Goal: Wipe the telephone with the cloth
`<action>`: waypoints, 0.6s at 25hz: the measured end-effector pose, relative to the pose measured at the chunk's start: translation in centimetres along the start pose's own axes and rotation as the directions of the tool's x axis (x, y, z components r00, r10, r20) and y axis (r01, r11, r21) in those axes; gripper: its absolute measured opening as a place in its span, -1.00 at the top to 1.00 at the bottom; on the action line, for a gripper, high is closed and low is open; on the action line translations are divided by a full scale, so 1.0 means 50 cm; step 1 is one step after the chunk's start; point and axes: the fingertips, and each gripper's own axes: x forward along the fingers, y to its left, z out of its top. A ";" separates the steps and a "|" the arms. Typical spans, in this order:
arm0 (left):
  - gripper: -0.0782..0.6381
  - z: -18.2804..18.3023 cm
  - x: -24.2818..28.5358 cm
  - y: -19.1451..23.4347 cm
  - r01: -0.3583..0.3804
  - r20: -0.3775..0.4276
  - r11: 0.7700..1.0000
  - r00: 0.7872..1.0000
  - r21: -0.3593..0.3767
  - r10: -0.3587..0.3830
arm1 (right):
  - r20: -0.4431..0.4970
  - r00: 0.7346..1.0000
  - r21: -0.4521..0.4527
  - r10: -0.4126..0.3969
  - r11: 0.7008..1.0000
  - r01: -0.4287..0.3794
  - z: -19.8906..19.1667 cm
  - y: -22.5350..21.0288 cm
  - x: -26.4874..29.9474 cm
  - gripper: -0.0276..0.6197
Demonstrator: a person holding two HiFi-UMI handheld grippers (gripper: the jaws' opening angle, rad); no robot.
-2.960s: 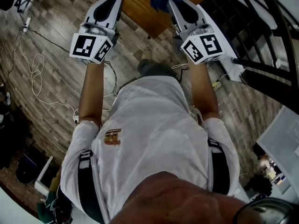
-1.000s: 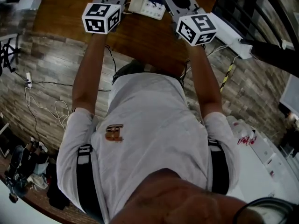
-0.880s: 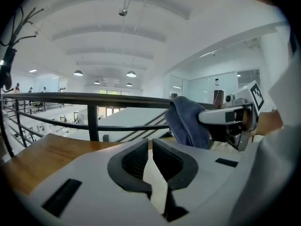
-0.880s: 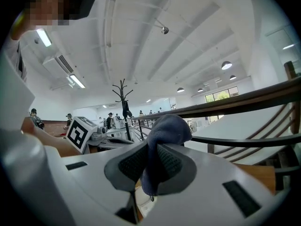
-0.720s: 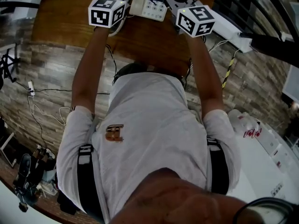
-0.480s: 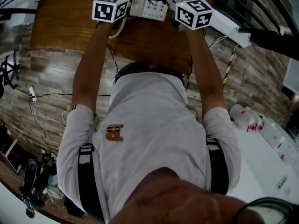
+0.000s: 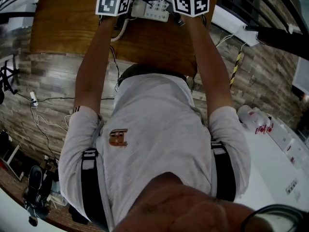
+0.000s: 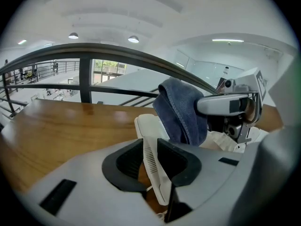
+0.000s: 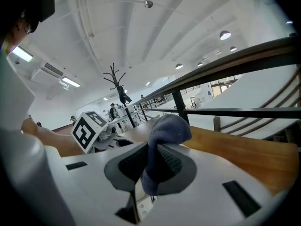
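- Wooden table (image 7: 72, 23): brown top at the upper edge of the head view, over a plank-pattern floor (image 7: 270, 81). Both forearms reach out above it.
- Person (image 7: 154, 139): light shirt, dark straps over both shoulders, 1 gripper in each hand.
- Railing (image 8: 117, 55): dark curved rail beyond the far edge of the table, seen in both gripper views.
- Left gripper (image 8: 151, 163): jaws closed onto the white handset (image 8: 153, 159), which stands edge-on between the 2 dark pads, ribbed side towards the left pad. Its marker cube sits at the left of the telephone in the head view.
- Right gripper (image 9: 153, 166): jaws pinching the blue cloth (image 9: 164, 131); no gap visible beside the fabric. Its marker cube sits at the right of the telephone.
- Telephone (image 7: 153, 9): white desk set, keypad facing up, on the table between the 2 marker cubes, near the table's far side.
- Cloth, placement: bunched in a rounded wad above the right jaws, 1 tail hanging below them. In the left gripper view it hangs from the right gripper at the handset's upper end; contact there cannot be confirmed.
- Coiled cord (image 7: 118, 30): pale, running from the telephone's left side over the tabletop below the left cube.
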 end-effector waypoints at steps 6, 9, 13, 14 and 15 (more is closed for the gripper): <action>0.54 -0.001 0.013 0.009 0.008 -0.027 1.000 1.000 -0.031 -0.009 | -0.066 0.998 0.025 0.004 1.000 -0.002 -0.016 -0.033 0.034 0.73; 0.54 -0.004 0.019 0.009 0.005 -0.042 0.999 0.999 -0.033 -0.006 | -0.078 0.997 0.041 0.007 0.999 -0.004 -0.020 -0.044 0.043 0.73; 0.54 -0.007 0.028 0.010 0.012 -0.050 0.999 0.999 -0.038 -0.014 | -0.103 0.994 0.061 -0.021 0.998 0.028 -0.036 -0.072 0.058 0.73; 0.54 -0.007 0.030 0.009 0.016 -0.052 0.999 0.998 -0.039 -0.018 | -0.114 0.993 0.061 -0.038 0.997 0.045 -0.041 -0.081 0.060 0.73; 0.54 -0.006 0.031 0.009 0.020 -0.055 0.999 0.998 -0.038 -0.022 | -0.125 0.990 0.061 -0.058 0.996 0.066 -0.046 -0.090 0.061 0.73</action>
